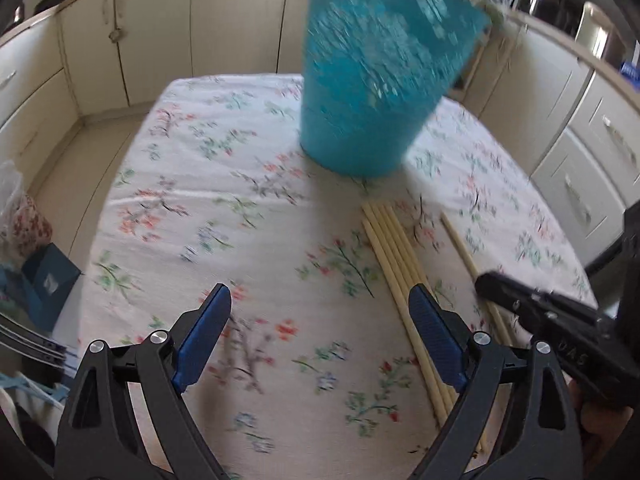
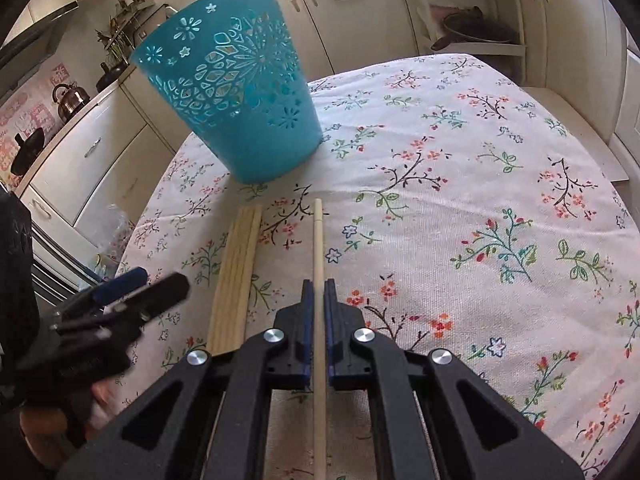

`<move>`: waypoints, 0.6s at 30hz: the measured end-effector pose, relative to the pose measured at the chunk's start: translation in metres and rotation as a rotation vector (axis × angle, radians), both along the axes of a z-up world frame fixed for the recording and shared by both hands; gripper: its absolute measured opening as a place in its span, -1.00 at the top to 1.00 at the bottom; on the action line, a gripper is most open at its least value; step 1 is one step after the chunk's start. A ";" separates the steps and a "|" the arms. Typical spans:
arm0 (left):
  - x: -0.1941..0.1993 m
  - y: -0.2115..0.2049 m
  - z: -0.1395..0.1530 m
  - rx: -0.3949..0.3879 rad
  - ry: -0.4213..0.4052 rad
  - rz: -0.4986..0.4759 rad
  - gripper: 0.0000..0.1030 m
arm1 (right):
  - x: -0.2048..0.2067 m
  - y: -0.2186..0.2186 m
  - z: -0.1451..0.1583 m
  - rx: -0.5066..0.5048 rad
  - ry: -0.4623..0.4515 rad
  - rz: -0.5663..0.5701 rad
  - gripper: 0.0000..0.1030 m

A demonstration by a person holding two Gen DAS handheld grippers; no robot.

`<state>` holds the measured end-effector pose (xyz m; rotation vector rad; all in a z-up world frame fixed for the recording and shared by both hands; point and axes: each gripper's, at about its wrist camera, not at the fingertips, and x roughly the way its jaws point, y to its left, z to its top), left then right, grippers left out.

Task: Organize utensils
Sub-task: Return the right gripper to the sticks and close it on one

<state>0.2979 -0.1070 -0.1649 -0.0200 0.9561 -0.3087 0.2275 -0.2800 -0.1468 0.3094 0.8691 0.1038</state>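
One chopstick (image 2: 318, 240) was clamped between the right gripper (image 2: 318, 292) pads — set apart from the bundle (image 2: 236, 276) for lifting into the basket (image 2: 236, 96) just beyond. The left gripper (image 1: 320, 320) was held wide and empty over the cloth (image 2: 460, 200).

A white cotton tablecloth printed with red, blue and green floral sprigs (image 2: 460, 152) covers the oval table. Cream-coloured kitchen cabinets with metal handles (image 2: 88, 152) line the walls around it. On the worktop at the left of the right wrist view stand a polished metal kettle with a black handle (image 2: 71, 100) and a dark round pan (image 2: 26, 150), with pink patterned wall tiles (image 2: 28, 108) behind them. An open cream shelf unit (image 2: 472, 12) holds a dark shallow pan (image 2: 478, 30). In the left wrist view, a small dark blue cardboard box (image 1: 50, 276) sits beside the table's left edge; details are blurred.
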 end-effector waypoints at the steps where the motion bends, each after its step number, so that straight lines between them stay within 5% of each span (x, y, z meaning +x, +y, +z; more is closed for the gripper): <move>1: -0.001 -0.004 -0.002 0.024 0.003 0.001 -0.68 | 0.000 0.000 0.000 0.003 0.000 0.000 0.89; 13: -0.009 -0.018 -0.005 0.177 0.004 -0.003 -0.68 | 0.000 0.000 0.001 0.012 0.003 0.003 0.89; 18: -0.008 -0.014 0.001 0.105 0.018 0.022 -0.67 | 0.001 0.000 0.000 0.007 0.003 0.003 0.89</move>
